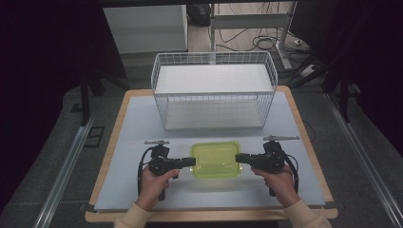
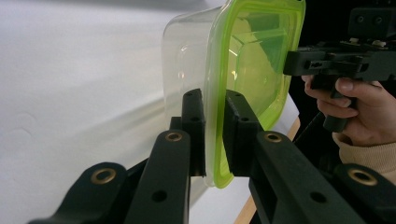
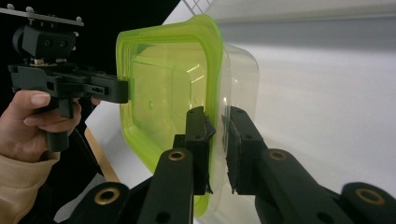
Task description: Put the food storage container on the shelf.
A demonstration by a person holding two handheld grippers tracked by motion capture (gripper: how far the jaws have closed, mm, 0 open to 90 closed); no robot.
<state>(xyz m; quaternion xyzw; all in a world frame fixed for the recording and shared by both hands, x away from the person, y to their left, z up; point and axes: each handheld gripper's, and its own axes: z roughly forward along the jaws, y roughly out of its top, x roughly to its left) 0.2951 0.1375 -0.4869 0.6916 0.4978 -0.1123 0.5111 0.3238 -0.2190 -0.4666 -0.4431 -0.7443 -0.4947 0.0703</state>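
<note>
A clear plastic container with a lime-green lid [image 1: 215, 159] sits on the white table top, near the front. My left gripper [image 1: 191, 162] reaches in from the left and is shut on the lid's rim. Its two black jaws pinch the green edge [image 2: 212, 140] in the left gripper view, with the clear tub [image 2: 187, 56] beyond them. My right gripper [image 1: 239, 158] comes in from the right, shut on the opposite rim [image 3: 215, 140]. Each gripper view also shows the other gripper at the far side of the lid [image 2: 322, 60] [image 3: 79, 86].
A white wire basket [image 1: 214, 97] stands behind the container, across the back of the table. The white mat [image 1: 133, 123] covers a wooden table top whose edge shows all round. Cables and desk legs lie on the floor beyond.
</note>
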